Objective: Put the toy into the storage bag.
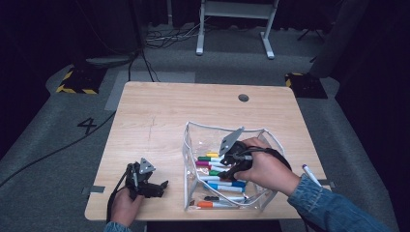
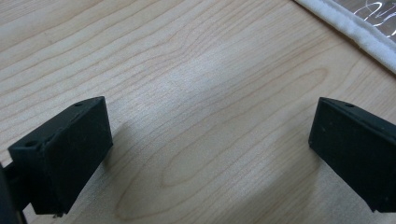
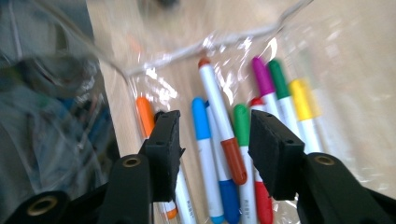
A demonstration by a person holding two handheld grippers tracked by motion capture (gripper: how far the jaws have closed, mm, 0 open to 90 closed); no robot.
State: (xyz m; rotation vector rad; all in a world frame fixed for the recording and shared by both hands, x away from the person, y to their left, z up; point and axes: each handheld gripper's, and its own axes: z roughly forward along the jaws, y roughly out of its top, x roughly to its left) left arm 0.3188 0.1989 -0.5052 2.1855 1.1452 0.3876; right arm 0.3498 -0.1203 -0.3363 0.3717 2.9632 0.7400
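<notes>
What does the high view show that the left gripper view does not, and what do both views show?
High view alone: the markers lying in the clear pouch, the right gripper lowered into it, a purple-capped marker on the table's right edge, and the floor.
Left gripper view alone: the left gripper from close up, jaws wide apart with nothing between them.
Both: the wooden table and the pouch's white edge.

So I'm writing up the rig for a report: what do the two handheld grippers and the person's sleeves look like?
Both grippers are black. The left gripper and the right gripper each carry a grey three-cornered plate on top and trail a black cable. Their jaws end in blocky, matte black pads with small screw holes. The person wears blue denim sleeves.
</notes>
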